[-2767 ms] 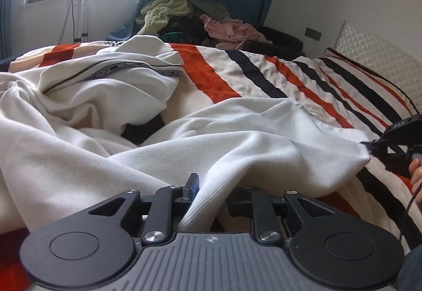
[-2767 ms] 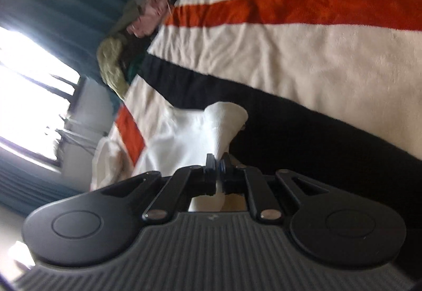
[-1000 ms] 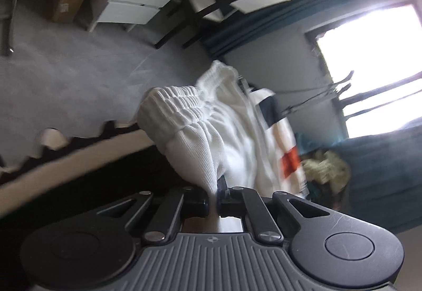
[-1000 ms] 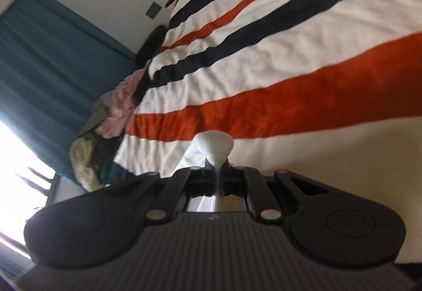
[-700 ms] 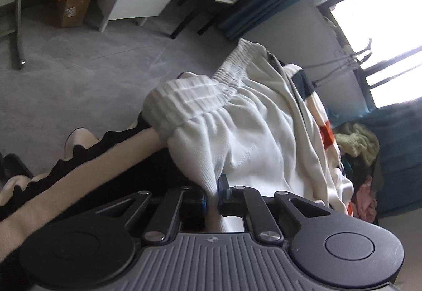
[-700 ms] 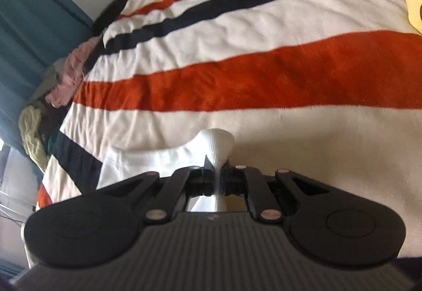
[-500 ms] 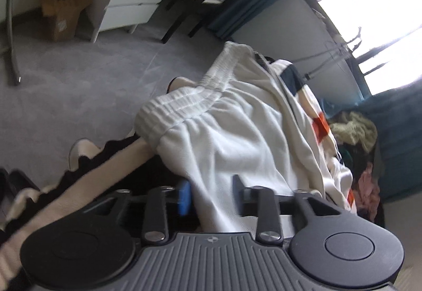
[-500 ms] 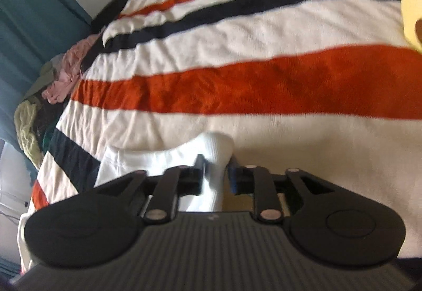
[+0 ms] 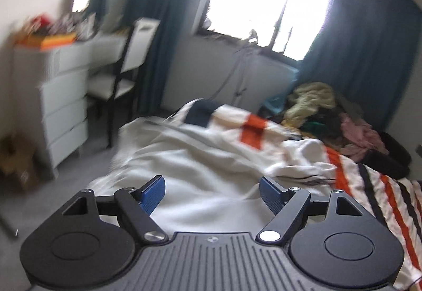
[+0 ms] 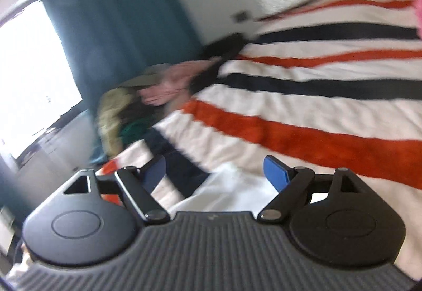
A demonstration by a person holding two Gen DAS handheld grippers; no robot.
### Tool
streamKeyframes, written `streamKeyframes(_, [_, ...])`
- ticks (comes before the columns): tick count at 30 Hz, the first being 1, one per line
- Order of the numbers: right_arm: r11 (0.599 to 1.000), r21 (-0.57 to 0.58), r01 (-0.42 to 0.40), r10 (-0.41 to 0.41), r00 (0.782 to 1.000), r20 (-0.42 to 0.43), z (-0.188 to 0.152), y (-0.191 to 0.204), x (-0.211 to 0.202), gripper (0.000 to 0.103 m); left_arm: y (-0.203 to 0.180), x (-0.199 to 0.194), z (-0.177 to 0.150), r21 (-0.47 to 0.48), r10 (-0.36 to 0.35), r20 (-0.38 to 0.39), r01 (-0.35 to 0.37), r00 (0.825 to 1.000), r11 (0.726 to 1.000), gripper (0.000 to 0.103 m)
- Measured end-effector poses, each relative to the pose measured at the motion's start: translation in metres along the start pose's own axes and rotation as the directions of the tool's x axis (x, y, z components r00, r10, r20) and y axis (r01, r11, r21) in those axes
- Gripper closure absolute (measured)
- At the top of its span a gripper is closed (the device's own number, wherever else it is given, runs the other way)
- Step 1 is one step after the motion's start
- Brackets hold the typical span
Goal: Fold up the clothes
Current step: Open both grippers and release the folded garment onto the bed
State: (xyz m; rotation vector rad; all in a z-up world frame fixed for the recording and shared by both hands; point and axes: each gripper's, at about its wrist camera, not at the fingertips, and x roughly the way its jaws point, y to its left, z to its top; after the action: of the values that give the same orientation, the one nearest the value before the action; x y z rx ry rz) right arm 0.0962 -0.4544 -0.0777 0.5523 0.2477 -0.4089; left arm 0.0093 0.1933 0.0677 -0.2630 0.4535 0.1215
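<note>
A white garment [image 9: 200,175] lies spread and rumpled on the striped bed, reaching toward the bed's near corner. My left gripper [image 9: 212,192] is open and empty, raised above the garment. In the right wrist view a white piece of the garment [image 10: 226,193] lies just below my right gripper [image 10: 215,172], which is open and empty. Both views are motion-blurred.
The bedspread [image 10: 303,117] has white, orange and black stripes. A pile of other clothes [image 9: 329,117] sits at the bed's far side, below teal curtains [image 9: 369,53]. A white dresser [image 9: 58,98] and a chair [image 9: 124,74] stand left on grey carpet.
Both grippers have opened and let go of the white garment, which now lies on the bed. Both have lifted and swung to look across the bed toward the window.
</note>
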Motion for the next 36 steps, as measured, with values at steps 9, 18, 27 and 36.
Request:
streamKeyframes(9, [0.936,-0.241,-0.255,0.248,0.967,-0.063,-0.04,0.074,-0.023,0.019,-0.138,0.034,-0.022,0.089,-0.12,0.021,0.118,0.993,0.989,0.022])
streamKeyframes(18, [0.898,-0.297,-0.324,0.306,0.946,-0.105,-0.078,0.104,-0.021,0.02,-0.209,0.077,-0.073,0.205,-0.136,-0.08,0.15,0.988,0.967,0.022])
streamKeyframes(27, [0.926,-0.271,-0.265,0.238,0.963,-0.129,-0.093,0.11,0.009,0.02,-0.235,0.145,-0.085,0.311,-0.144,-0.139,0.181,0.98,0.933,0.021])
streamKeyframes(36, [0.97,-0.211,-0.12,0.102,0.99,-0.094,-0.088,0.092,0.022,0.02,-0.294,0.247,-0.096,0.478,-0.158,-0.175,0.224,0.972,0.849,0.011])
